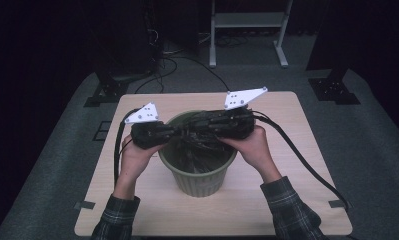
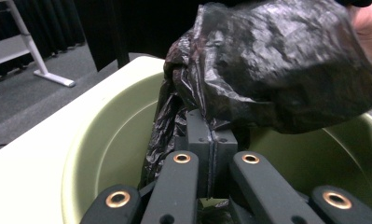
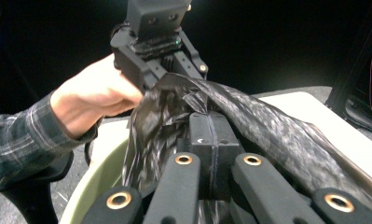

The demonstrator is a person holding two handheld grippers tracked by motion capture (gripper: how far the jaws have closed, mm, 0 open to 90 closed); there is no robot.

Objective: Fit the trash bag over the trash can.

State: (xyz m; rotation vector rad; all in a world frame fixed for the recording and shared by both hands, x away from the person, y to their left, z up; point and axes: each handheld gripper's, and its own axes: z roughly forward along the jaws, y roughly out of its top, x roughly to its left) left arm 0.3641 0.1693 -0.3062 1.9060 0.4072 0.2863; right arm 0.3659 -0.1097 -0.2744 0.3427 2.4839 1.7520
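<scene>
Overhead, both grippers' jaws pinch the black bag (image 2: pixel 277 60) above the green bin (image 1: pixel 199 182) on the table (image 1: pixel 287 150).

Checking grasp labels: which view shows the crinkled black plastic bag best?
Left gripper view: the crinkled black plastic bag bulges large above the green bin. Right gripper view shows it stretched between both grippers; high view, only dark film in the bin.

the bin (image 1: pixel 199 175) stands on the table (image 1: pixel 297 165), near its middle. the bag (image 1: pixel 197 150) hangs inside the bin, its top rising above the rim. the left gripper (image 1: pixel 174 134) sits over the bin's left rim, the right gripper (image 1: pixel 207 125) over its far rim.
</scene>
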